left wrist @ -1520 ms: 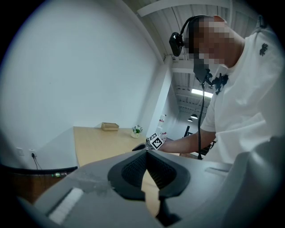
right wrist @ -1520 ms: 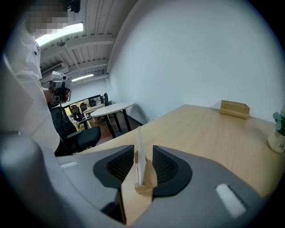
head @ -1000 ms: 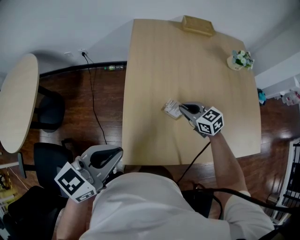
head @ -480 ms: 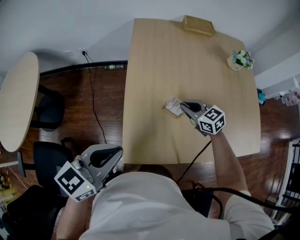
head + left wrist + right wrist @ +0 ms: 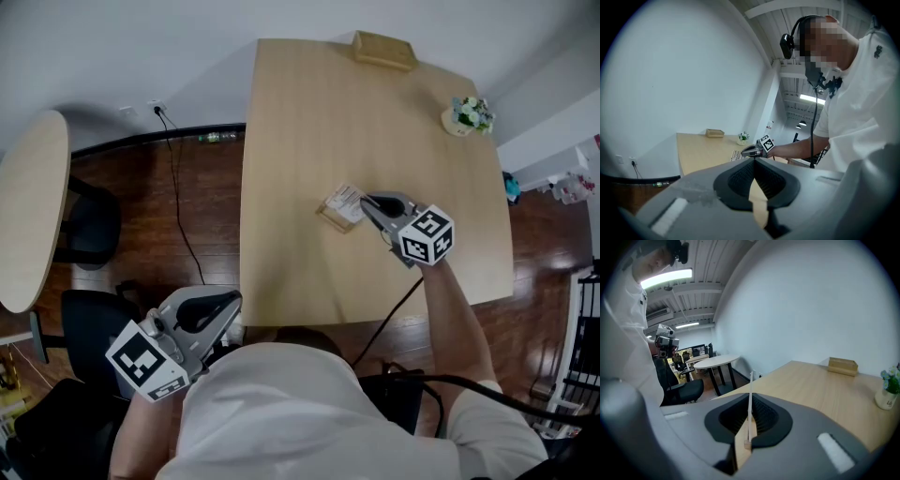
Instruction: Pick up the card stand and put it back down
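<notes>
The card stand (image 5: 340, 205), a white card in a small wooden base, is at the middle of the light wooden table (image 5: 300, 131). My right gripper (image 5: 367, 202) is shut on it from the right. In the right gripper view the card (image 5: 750, 397) shows edge-on between the dark pads, its wooden base (image 5: 742, 446) below them. My left gripper (image 5: 228, 307) hangs off the table's near edge, by the person's body, with its pads (image 5: 740, 176) together on nothing. From there the right gripper (image 5: 757, 148) and the card stand (image 5: 736, 155) show far off.
A wooden box (image 5: 383, 50) lies at the table's far edge and a small flower pot (image 5: 466, 114) at its far right. A round table (image 5: 28, 206) and dark chairs (image 5: 89, 225) stand on the wooden floor to the left. A black cable (image 5: 178, 197) runs across that floor.
The right gripper and the card stand have shifted slightly toward the far side of the table, and the stand looks more tilted. The left gripper has stayed put.
</notes>
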The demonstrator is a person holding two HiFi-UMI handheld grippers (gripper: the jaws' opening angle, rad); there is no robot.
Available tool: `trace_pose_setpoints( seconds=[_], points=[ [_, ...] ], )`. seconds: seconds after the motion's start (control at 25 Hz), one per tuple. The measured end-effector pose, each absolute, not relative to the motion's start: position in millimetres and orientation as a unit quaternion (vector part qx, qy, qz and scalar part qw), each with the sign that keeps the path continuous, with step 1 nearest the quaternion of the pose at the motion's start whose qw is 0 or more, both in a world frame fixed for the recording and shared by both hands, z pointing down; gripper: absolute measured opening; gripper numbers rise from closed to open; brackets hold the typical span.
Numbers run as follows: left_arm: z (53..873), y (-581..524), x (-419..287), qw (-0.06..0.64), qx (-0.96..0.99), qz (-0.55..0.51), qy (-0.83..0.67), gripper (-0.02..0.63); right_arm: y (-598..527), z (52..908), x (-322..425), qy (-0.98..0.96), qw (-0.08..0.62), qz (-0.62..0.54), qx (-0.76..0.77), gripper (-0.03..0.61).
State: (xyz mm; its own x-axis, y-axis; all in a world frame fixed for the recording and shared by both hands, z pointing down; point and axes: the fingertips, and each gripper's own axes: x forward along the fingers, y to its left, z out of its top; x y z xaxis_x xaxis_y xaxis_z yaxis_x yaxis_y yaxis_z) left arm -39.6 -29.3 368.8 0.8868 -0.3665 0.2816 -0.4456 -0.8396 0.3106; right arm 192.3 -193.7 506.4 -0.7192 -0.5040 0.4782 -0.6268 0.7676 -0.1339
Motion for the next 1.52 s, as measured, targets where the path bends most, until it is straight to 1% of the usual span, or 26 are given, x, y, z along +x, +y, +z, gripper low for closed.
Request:
trace_pose_setpoints(
  seconds=[0.28, 0.4, 0.64, 1.16, 1.52],
  points=[
    [364.6, -25.3, -46.3, 0.18, 0.959, 0.1, -0.195, 0.002, -191.8, 470.4, 197.9, -0.91, 0.205, 0.122, 0.338, 0.02],
    [362.5, -23.3, -50.2, 0.176, 0.962, 0.097, -0.186, 0.002, -188.3, 453.4, 197.8, -0.908, 0.197, 0.122, 0.35, 0.02],
    [355.6, -14.4, -59.9, 0.162, 0.97, 0.094, -0.158, 0.002, -164.0, 432.5, 189.9, -0.898, 0.204, 0.133, 0.366, 0.02],
    [350.5, 1.5, -88.2, 0.145, 0.981, 0.086, -0.096, 0.002, -71.0, 383.2, 145.6, -0.891, 0.196, 0.152, 0.381, 0.02],
    [352.8, 17.2, -102.6, 0.143, 0.984, 0.084, -0.062, 0.002, 1.6, 368.7, 111.9, -0.885, 0.196, 0.164, 0.389, 0.02]
  ],
)
